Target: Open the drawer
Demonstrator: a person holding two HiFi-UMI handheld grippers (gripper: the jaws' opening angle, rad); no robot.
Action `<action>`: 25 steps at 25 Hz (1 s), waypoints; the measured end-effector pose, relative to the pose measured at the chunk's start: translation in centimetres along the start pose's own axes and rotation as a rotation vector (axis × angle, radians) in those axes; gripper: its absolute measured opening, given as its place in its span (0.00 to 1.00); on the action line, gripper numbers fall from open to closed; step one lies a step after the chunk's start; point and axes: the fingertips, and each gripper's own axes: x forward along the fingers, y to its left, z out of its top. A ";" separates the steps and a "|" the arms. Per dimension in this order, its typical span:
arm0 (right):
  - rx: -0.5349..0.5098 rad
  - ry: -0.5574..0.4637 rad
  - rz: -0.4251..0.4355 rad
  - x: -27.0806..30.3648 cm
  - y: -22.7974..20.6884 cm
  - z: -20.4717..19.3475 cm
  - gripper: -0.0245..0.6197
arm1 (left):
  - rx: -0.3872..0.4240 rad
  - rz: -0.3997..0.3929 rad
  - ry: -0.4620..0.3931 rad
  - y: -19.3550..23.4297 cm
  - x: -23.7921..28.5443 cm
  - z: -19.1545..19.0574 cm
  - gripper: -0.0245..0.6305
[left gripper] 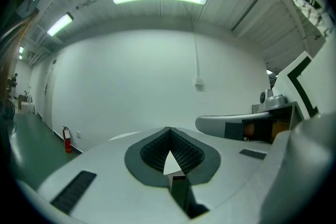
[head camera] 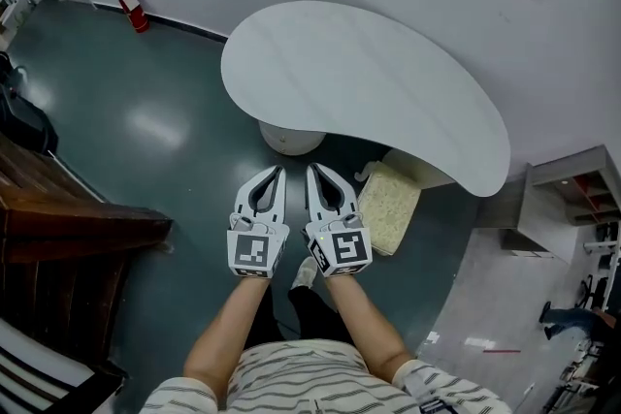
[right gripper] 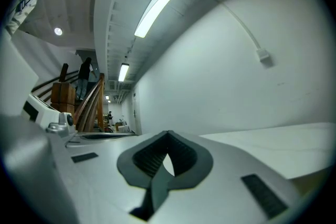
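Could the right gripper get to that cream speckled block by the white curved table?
Probably yes. The cream speckled block lies just right of the right gripper, nothing between them; only its far end tucks under the white curved table. It seems lower, so the gripper must drop.

White kidney-shaped table [head camera: 369, 82] near the white wall, its round white pedestal [head camera: 289, 139] standing on the dark green floor [head camera: 146, 131], pale yellow speckled block [head camera: 388, 207] on the floor just beside the pedestal, red fire extinguisher [head camera: 134, 11] at the wall foot

White curved table [head camera: 369, 92], red fire extinguisher [head camera: 134, 12]
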 end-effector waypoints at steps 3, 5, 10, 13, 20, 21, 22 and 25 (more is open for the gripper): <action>0.010 0.008 -0.015 2.1 -1.0 -2.6 0.06 | 0.008 -0.005 0.011 1.2 1.7 -2.5 0.04; 0.015 0.012 -0.029 2.9 -1.6 -4.4 0.06 | 0.008 -0.016 0.021 1.7 2.4 -4.5 0.04; 0.027 0.025 -0.070 4.8 -2.7 -9.0 0.06 | -0.018 -0.050 0.072 3.1 3.8 -9.8 0.04; 0.012 0.011 -0.088 5.8 -3.6 -11.0 0.06 | -0.029 -0.047 0.072 4.1 4.8 -12.4 0.04; 0.008 0.033 -0.121 7.1 -4.7 -16.4 0.06 | 0.007 -0.093 0.083 4.3 6.6 -17.7 0.04; 0.011 0.040 -0.120 7.3 -4.8 -17.3 0.06 | 0.000 -0.099 0.078 4.3 6.9 -18.5 0.04; 0.014 0.049 -0.123 7.5 -5.1 -18.1 0.06 | -0.005 -0.106 0.080 4.3 7.2 -19.3 0.04; 0.028 0.058 -0.136 8.2 -5.8 -20.4 0.06 | -0.016 -0.122 0.106 4.5 8.3 -22.1 0.04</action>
